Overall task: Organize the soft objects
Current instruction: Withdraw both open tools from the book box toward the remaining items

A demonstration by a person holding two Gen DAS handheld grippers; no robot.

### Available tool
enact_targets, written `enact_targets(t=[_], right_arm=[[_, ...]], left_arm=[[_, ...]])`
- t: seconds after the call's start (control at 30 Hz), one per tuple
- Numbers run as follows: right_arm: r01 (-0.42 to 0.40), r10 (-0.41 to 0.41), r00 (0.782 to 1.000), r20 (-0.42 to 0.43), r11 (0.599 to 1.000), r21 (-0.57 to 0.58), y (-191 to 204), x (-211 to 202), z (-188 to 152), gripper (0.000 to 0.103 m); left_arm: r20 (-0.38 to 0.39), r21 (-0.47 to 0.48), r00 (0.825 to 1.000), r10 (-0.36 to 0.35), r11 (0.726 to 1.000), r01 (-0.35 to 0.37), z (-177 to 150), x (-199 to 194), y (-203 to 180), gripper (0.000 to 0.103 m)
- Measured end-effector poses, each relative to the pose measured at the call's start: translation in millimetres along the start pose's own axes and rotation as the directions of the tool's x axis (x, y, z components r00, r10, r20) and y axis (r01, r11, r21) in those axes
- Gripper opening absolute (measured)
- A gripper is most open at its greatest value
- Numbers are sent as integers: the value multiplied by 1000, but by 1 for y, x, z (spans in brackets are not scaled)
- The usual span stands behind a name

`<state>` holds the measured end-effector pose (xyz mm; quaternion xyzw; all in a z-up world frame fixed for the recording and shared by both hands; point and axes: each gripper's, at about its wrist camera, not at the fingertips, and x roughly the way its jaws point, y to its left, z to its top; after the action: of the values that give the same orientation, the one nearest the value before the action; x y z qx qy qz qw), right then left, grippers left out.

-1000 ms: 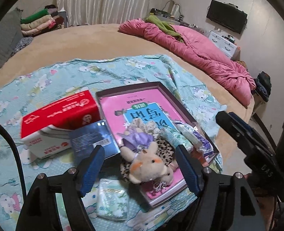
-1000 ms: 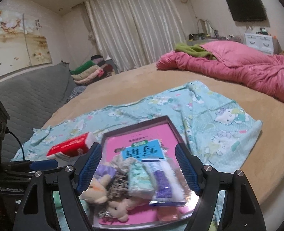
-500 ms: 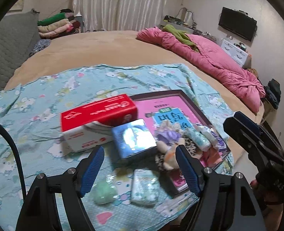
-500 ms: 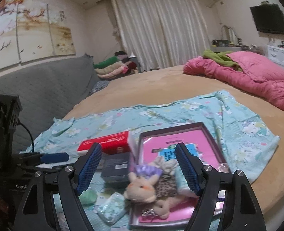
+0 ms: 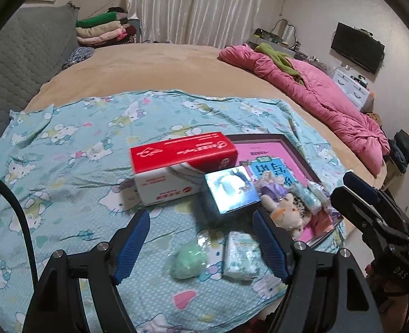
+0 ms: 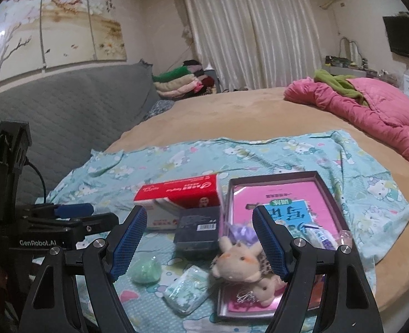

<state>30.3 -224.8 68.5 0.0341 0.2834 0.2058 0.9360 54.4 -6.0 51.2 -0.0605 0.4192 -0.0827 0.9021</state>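
Both grippers wide and empty; left gripper point(image 5: 201, 245) hangs right over the pale green squishy wrapped ball point(image 5: 187, 260), nearer than right gripper point(image 6: 199, 242).

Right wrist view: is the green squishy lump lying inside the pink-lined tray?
No, the green lump lies on the patterned sheet, left of the tray, beside a small wrapped pack.

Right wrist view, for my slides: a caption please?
Open right gripper hovers over plush toy, tissue packs and boxes on a cartoon-print sheet.
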Motion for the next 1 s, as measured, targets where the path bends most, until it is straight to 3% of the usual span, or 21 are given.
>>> enact_targets(t=[0.43,0.77,1.0], right_arm=[[-32,27,993,-118,999,-44,32,24,-23,79],[-34,21,985,-174,997,-74,44,33,-39,80],[4,-28,974,-225,994,-106,41,45,-53,79]], left_arm=[[-80,-61,997,-13,998,8,-35,24,39,76],[-131,-58,991,-35,998,27,-46,45,34,76],[-159,-39,986,-39,999,34,-50,61,27,76]])
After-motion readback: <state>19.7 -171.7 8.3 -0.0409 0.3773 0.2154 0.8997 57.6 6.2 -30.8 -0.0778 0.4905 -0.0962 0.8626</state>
